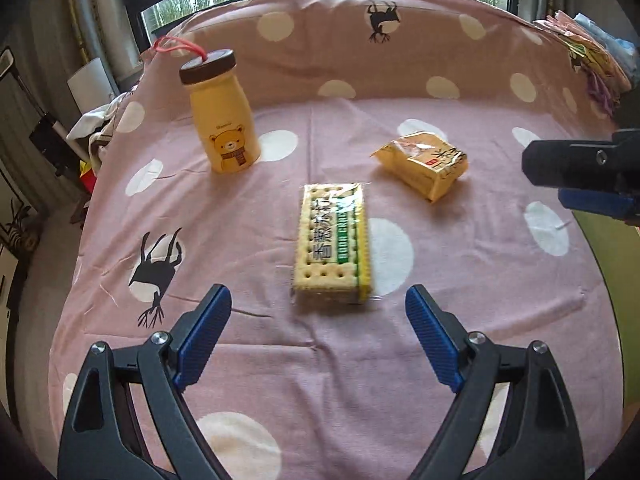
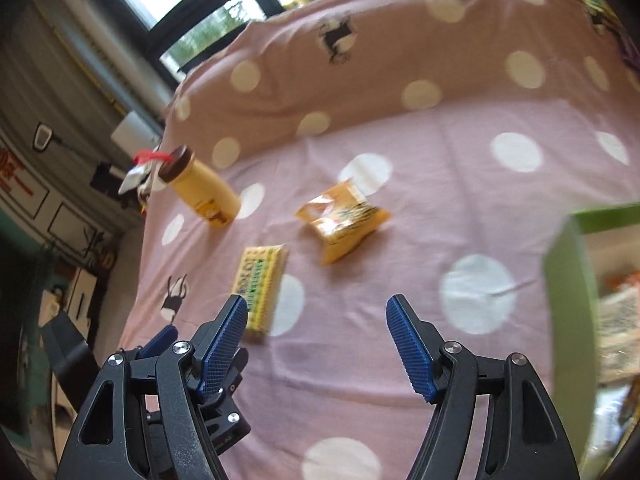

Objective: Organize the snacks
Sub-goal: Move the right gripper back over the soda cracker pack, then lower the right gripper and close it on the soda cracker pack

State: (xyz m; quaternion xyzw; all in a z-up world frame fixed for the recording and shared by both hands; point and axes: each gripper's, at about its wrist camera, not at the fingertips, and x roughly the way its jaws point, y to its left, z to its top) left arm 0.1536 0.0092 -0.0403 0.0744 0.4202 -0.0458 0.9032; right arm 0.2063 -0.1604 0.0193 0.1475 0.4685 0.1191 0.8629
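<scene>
Left wrist view: left tongs (image 1: 318,308) spread, empty, just short of cracker pack (image 1: 331,243) lying on pink dotted cloth (image 1: 460,280); yellow packet (image 1: 424,164) beyond, bottle (image 1: 222,114) upright far left. Right wrist view: right tongs (image 2: 316,320) spread, empty; green box (image 2: 568,280) at right.

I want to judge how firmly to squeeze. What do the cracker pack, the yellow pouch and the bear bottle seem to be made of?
Cracker pack: clear glossy film, probably plastic; the crackers show through and highlights glint.
Yellow pouch: shiny printed film, crinkled, likely plastic or foil laminate.
Bear bottle: smooth matte yellow body and brown lid; glass, ceramic or plastic, I cannot tell.
</scene>
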